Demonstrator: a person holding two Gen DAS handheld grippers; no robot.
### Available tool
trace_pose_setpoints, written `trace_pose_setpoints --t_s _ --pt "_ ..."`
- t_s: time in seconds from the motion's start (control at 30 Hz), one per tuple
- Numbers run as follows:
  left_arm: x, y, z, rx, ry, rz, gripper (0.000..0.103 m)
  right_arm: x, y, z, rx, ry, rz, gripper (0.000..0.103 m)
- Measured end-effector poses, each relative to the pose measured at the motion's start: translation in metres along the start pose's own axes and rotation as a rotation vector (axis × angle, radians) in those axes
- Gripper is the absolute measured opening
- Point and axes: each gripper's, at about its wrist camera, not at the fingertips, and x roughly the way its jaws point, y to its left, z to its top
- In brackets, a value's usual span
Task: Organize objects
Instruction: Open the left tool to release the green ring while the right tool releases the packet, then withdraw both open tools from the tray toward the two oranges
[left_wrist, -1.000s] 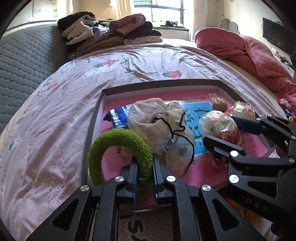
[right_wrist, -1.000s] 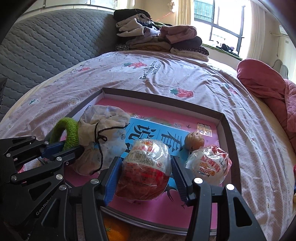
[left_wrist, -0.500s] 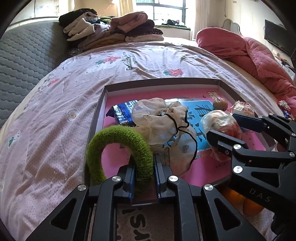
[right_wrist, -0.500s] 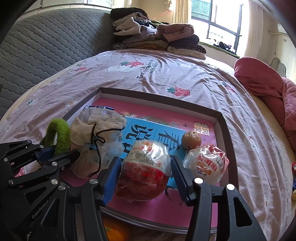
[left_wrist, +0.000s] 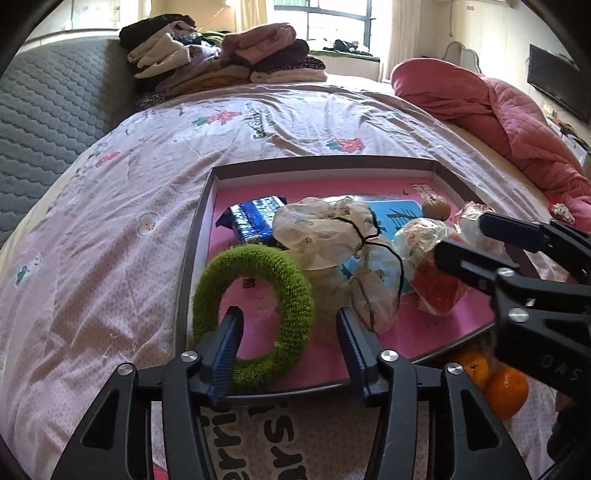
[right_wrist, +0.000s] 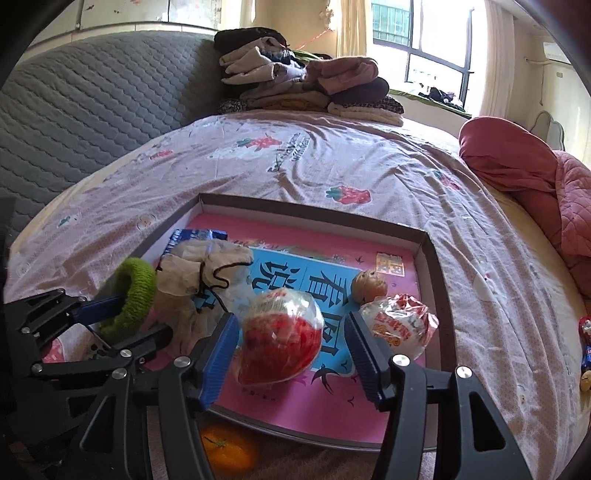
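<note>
Shallow box lid (left_wrist: 192, 254) on the bed (left_wrist: 110, 229) already holds most items: green fuzzy ring (left_wrist: 255, 314) at the near left corner, blue foil packet (left_wrist: 255, 218), cloth drawstring bag (left_wrist: 332, 236), a walnut (right_wrist: 368, 286) and two wrapped snacks. Left hand-held gripper (left_wrist: 288, 354) — jaws opening, ring's right side between them but pads no longer pressing it, so the ring looks delivered. Right hand-held gripper (right_wrist: 291, 354) — jaws also opening around the red wrapped snack (right_wrist: 280, 339), which sits on the lid floor near centre; second wrapped snack (right_wrist: 399, 326) just right of it. Left to do, I judge: oranges (left_wrist: 506, 391) off the near edge, small items (right_wrist: 585, 347) far right on the bed.
</note>
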Motion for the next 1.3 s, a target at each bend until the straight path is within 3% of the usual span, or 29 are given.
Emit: trace_pose_setpoints --t_s 0.13,0.3,0.67,1.3 --pt "-0.004 0.003 0.001 -0.008 -0.007 -0.017 0.062 -0.006 -0.003 0.0 0.015 -0.013 0.006 0.059" --pt "-0.012 0.005 0.003 -0.02 -0.025 -0.023 0.063 -0.011 -0.007 0.0 0.035 -0.029 0.013 0.059" --pt "-0.036 0.007 0.008 -0.031 -0.083 0.04 0.07 -0.027 -0.009 0.001 0.043 -0.057 0.026 0.06" --pt "-0.1 0.001 0.018 -0.05 -0.166 0.037 0.072 -0.092 0.0 0.02 0.029 -0.153 -0.01 0.066"
